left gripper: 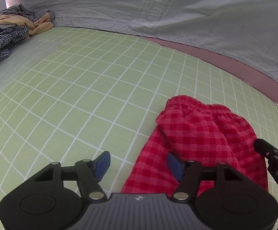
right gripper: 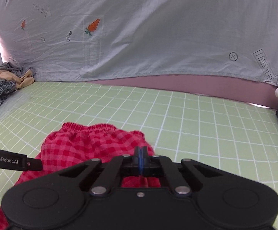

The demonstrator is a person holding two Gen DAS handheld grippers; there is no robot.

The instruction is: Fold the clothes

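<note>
Red checked shorts are lying bunched on the green gridded mat, waistband pointing toward the pale carrot-print sheet. Right gripper is pinching their fabric tight; left gripper is hanging wide over their edge, gripping nothing. Pulling one-handed is likely dragging the cloth askew.

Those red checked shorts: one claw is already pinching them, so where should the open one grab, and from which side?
Probably the near left edge of the red checked shorts, close to the hem, approached from the left. The left gripper is open, with one finger over that edge, while the right gripper is shut on the cloth's right side. The elastic waistband lies farthest away, so matching near corners looks simplest.
</note>
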